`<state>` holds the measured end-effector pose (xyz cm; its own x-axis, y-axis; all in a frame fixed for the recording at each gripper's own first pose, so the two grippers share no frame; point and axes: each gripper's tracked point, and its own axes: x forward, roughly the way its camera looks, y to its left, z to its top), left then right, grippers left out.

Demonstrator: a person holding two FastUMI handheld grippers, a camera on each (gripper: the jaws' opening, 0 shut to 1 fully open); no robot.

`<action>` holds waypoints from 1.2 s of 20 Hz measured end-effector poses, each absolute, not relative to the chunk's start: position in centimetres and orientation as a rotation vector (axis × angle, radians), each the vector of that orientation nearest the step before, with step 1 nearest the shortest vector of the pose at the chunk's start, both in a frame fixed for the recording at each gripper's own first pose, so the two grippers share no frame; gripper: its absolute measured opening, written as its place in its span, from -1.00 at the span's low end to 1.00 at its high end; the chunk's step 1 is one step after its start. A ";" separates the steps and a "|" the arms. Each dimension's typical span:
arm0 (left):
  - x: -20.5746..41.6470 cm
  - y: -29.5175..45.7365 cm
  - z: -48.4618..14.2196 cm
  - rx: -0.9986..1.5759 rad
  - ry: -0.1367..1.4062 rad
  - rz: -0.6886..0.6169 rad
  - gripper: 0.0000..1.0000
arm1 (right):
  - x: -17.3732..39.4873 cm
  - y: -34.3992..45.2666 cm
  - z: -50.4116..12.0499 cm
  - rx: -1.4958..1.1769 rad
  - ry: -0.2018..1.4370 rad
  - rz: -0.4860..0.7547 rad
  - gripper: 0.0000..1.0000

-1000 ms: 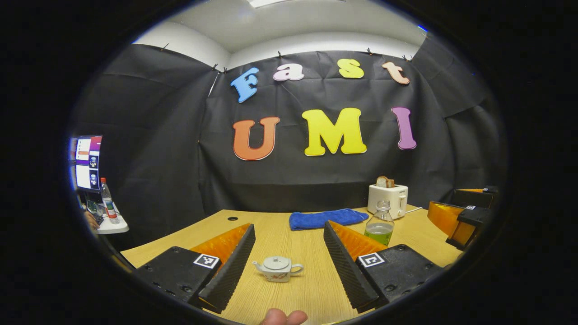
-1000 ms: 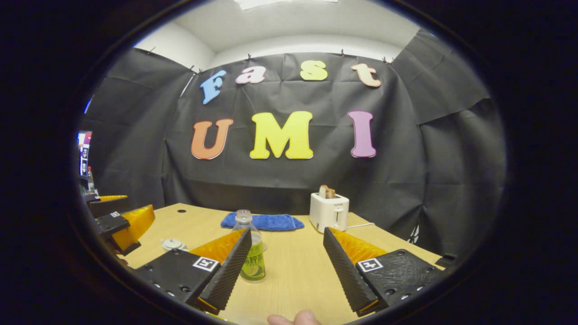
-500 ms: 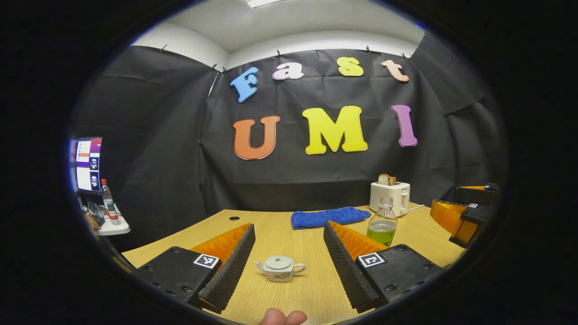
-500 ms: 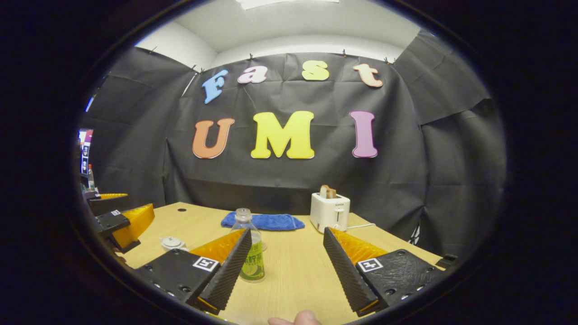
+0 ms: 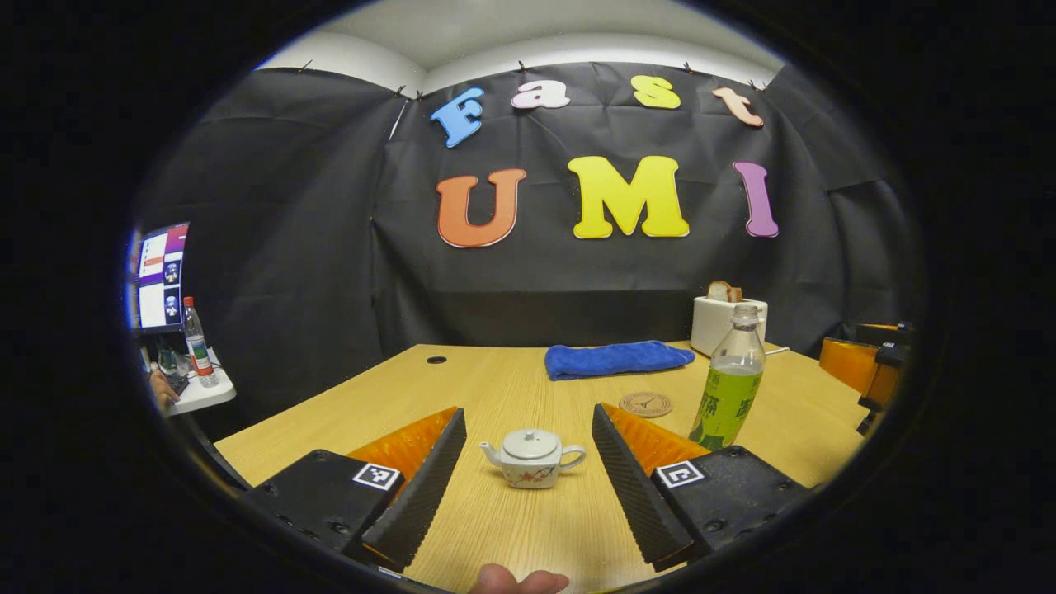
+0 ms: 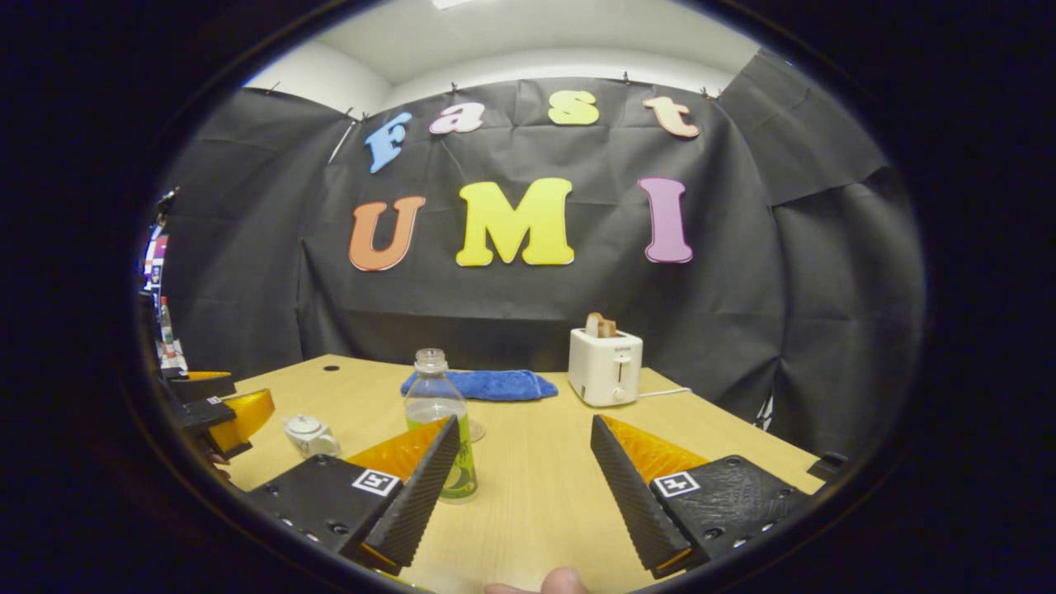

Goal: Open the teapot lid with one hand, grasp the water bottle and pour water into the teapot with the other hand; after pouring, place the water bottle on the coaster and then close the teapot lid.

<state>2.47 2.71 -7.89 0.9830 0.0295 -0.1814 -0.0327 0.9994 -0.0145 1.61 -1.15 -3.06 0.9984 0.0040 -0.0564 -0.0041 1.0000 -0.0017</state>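
Both grippers stand with fingers spread and nothing held. Left gripper (image 5: 528, 470) frames the teapot (image 5: 532, 458), lid (image 5: 530, 444) seated, standing on the table (image 5: 495, 388) beyond its tips. Right gripper (image 6: 524, 478) has the water bottle (image 6: 437, 433) upright, uncapped, partly behind one finger, no contact visible. Coaster (image 5: 646, 404) lies bare between bottle and blue towel (image 5: 615, 359). Toaster (image 6: 605, 378) stands at the rear.

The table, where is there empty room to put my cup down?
The table is bare in front of the toaster, right of the water bottle. There is also bare wood left of the blue towel, near the hole. It is crowded around the teapot, coaster and bottle.
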 end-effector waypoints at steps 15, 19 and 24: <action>8.8 3.2 -14.1 -0.033 0.381 0.020 0.28 | 2.4 -5.3 -5.0 -0.003 0.107 -0.099 0.94; 9.1 3.0 -14.1 0.000 0.387 0.019 -0.03 | 2.7 -4.8 -5.7 -0.023 0.124 -0.084 0.91; 9.3 3.0 -13.9 0.008 0.379 0.027 -0.74 | 2.8 -3.8 -6.5 -0.038 0.140 -0.042 0.91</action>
